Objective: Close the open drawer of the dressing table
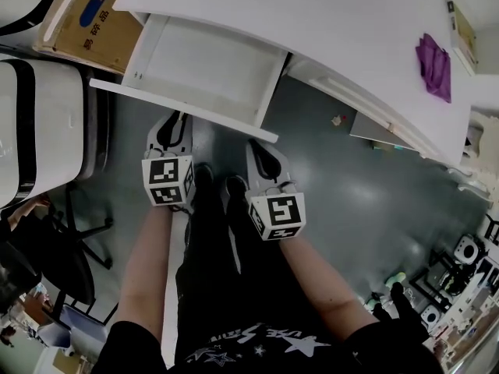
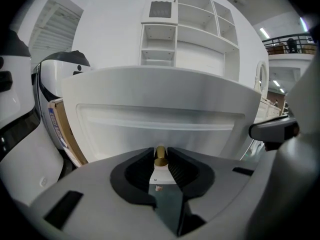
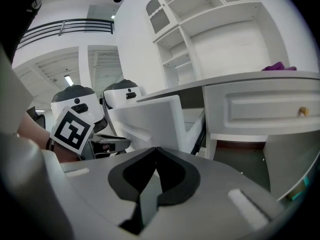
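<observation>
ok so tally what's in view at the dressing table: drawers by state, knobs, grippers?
open drawer: 1
closed drawer: 1
gold knob: 2 (one on the open drawer, one on the closed drawer)
grippers: 2 (left gripper, right gripper)
total: 6

The head camera looks steeply down from above the person onto the open drawer (image 1: 204, 68), the bench top (image 1: 335, 29) and the floor, with the left tongs (image 1: 173, 123) and right tongs (image 1: 261, 153) just below the drawer. The left tongs' camera sits low and very near, squarely facing the drawer front, the drawer's knob (image 2: 160, 154) at its tips. The right tongs' camera faces the drawer's side corner, with shelves (image 3: 215, 29) behind. All three views share the drawer
</observation>
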A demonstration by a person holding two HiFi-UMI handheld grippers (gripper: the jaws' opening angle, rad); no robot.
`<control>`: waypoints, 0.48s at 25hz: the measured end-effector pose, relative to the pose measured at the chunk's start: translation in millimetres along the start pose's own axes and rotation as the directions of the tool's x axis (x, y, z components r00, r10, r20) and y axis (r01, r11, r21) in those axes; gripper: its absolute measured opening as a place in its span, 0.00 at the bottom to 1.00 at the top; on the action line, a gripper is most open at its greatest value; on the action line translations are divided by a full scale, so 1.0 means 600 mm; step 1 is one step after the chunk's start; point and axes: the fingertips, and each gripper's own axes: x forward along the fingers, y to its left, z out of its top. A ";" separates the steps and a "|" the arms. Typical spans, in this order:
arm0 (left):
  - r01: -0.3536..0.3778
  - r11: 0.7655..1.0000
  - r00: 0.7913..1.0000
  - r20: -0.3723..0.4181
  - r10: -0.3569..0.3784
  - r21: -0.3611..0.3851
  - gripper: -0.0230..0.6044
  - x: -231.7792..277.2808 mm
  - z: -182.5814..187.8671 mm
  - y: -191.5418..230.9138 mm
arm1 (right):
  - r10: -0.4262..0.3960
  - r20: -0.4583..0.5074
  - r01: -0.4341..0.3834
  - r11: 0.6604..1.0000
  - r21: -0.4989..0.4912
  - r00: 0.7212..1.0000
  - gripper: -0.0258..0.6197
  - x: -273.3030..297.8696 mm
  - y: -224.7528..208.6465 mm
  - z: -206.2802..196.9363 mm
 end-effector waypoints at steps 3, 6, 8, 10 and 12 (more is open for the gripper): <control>0.016 1.000 1.000 0.011 -0.016 0.016 0.18 0.019 0.016 0.000 | -0.034 0.007 0.034 0.999 -0.005 0.999 0.04 0.019 -0.013 0.016; 0.037 0.999 0.999 0.019 -0.037 0.018 0.18 0.041 0.031 0.002 | -0.056 0.009 0.056 0.998 -0.006 0.998 0.04 0.030 -0.019 0.027; 0.053 0.998 0.999 0.010 -0.053 0.023 0.18 0.057 0.040 -0.001 | -0.072 0.002 0.072 0.997 0.013 0.997 0.04 0.033 -0.024 0.031; 0.070 0.997 0.998 -0.003 -0.070 0.022 0.18 0.072 0.049 -0.005 | -0.087 0.001 0.087 0.996 0.026 0.996 0.04 0.037 -0.027 0.040; 0.086 0.996 0.996 -0.010 -0.086 0.025 0.18 0.084 0.056 -0.006 | -0.107 0.008 0.107 0.994 0.034 0.994 0.04 0.040 -0.030 0.052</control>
